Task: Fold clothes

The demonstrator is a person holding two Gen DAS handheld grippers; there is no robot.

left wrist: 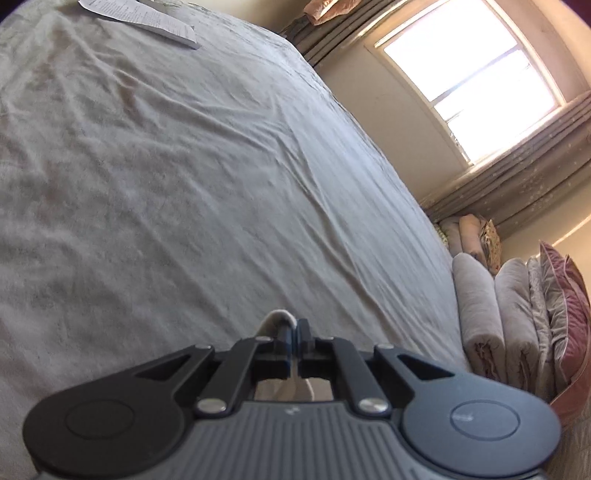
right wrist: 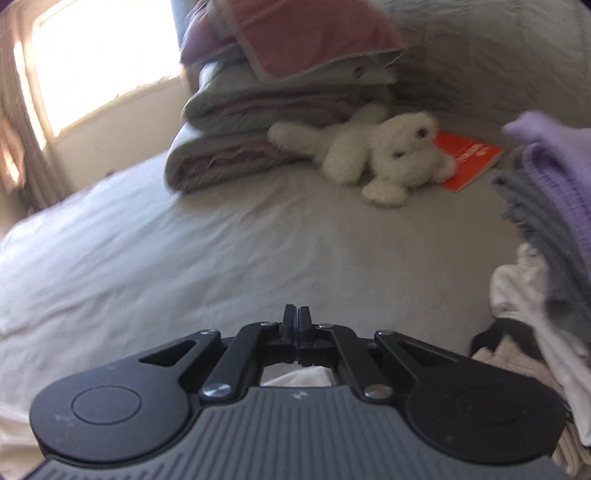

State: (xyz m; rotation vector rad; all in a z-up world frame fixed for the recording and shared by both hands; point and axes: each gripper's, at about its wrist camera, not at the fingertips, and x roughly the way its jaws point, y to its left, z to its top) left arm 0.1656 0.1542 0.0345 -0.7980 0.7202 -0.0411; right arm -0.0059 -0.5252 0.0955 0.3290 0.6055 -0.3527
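My left gripper is shut on a cream-white garment. A fold of its hem loops out beside the left finger, and more of it shows beneath the jaws. It hangs over the wrinkled grey bed sheet. My right gripper is shut too, and the white garment hangs right under its closed pads. A pile of clothes, lilac, grey and white, lies on the bed at the right edge of the right wrist view.
A white plush toy and an orange booklet lie near the stacked quilts. Printed papers sit at the far side of the bed. Folded bedding lines the bed edge under a bright window.
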